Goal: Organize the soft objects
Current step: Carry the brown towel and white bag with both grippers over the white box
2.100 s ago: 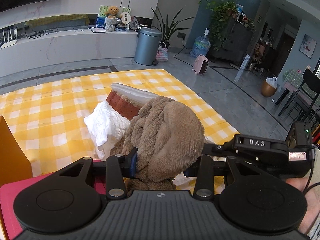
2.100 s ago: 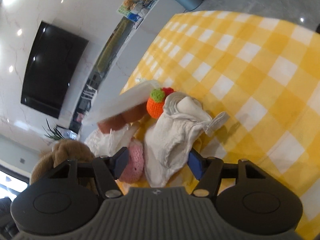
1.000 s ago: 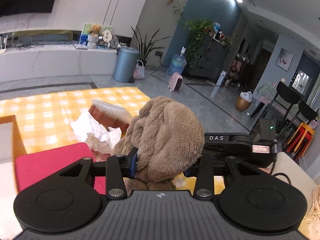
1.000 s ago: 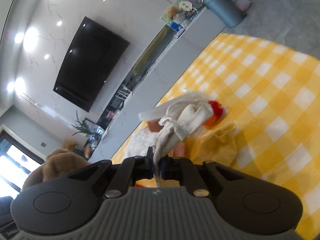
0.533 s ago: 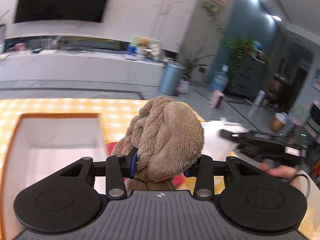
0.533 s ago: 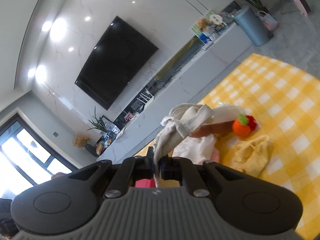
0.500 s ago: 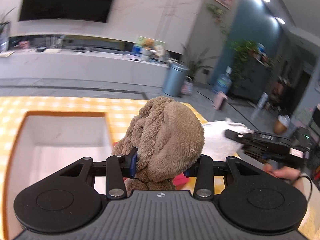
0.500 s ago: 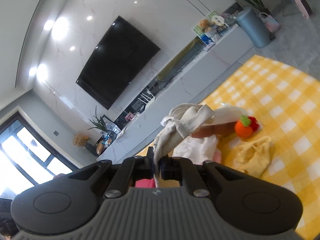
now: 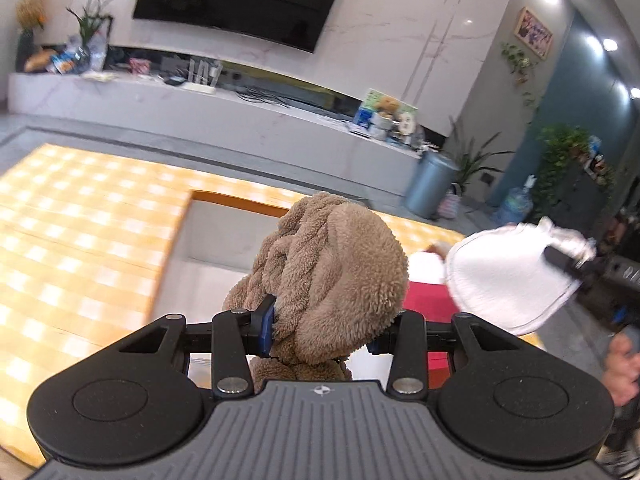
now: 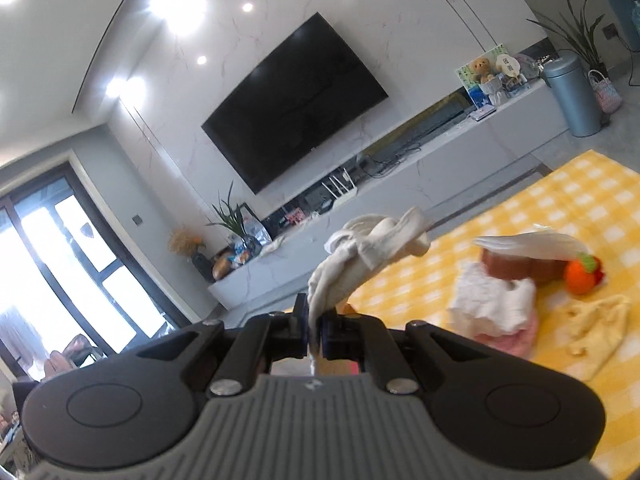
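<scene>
Fleece and cotton ride toward an orange-rimmed box, one soft item in each gripper.

Brown plush cloth (image 9: 332,276) fills the left gripper (image 9: 320,330), whose jaws stand part-way apart and clamp the bundle's base. The right gripper (image 10: 314,330) is pinched fully closed on a thin edge of a white cloth pad (image 10: 368,256), which hangs out to 12 o'clock. From the left wrist camera, the white-lined storage box (image 9: 208,240) lies at 11 o'clock, just beyond the plush, its long axis running away from the camera over the yellow checked tablecloth (image 9: 80,216). The left hand looks nearer the box; the white pad arrives from 3 o'clock. More soft items (image 10: 516,284) wait at 2 o'clock of the right gripper.
</scene>
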A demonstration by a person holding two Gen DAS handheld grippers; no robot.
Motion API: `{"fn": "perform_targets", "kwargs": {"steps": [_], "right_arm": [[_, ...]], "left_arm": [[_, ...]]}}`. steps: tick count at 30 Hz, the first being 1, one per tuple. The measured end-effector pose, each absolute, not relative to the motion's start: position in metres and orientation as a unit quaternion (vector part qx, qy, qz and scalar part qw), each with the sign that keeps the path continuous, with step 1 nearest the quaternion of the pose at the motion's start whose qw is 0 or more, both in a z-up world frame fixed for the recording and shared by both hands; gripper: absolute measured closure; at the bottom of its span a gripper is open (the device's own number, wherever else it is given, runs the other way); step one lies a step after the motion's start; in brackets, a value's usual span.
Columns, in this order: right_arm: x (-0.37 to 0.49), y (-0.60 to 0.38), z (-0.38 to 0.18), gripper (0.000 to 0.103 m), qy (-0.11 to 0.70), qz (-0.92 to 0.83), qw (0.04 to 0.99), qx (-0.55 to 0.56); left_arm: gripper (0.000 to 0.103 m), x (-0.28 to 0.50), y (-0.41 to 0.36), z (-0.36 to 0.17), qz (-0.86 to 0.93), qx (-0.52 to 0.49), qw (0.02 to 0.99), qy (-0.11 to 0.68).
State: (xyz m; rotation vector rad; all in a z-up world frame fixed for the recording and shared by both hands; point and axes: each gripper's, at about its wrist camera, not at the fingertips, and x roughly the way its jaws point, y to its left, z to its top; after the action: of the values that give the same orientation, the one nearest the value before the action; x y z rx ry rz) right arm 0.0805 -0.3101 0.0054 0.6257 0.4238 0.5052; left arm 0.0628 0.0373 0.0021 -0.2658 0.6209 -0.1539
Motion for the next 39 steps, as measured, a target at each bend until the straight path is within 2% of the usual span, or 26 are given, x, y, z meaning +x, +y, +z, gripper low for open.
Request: {"fn": "perform_targets", "kwargs": {"steps": [8, 23, 29, 34, 39], "right_arm": [[0.084, -0.229, 0.017, 0.099, 0.231, 0.264, 0.914, 0.204], [0.108, -0.096, 0.001, 0.1, 0.307, 0.254, 0.905, -0.146], [0.121, -0.077, -0.002, 0.1, 0.432, 0.329, 0.817, -0.192], [0.135, -0.07, 0.019, 0.1, 0.466, 0.323, 0.798, -0.202], [0.147, -0.047, -0.009, 0.1, 0.503, 0.311, 0.772, -0.233]], "left_arm": [[0.056, 0.054, 0.068, -0.009, -0.037, -0.142, 0.939, 0.311], [0.056, 0.055, 0.089, -0.029, -0.035, -0.14, 0.935, 0.323], [0.056, 0.056, 0.09, -0.033, -0.016, -0.131, 0.935, 0.33], [0.056, 0.054, 0.089, -0.028, -0.018, -0.129, 0.937, 0.324], [0.056, 0.053, 0.087, -0.028, -0.016, -0.122, 0.938, 0.323]]}}
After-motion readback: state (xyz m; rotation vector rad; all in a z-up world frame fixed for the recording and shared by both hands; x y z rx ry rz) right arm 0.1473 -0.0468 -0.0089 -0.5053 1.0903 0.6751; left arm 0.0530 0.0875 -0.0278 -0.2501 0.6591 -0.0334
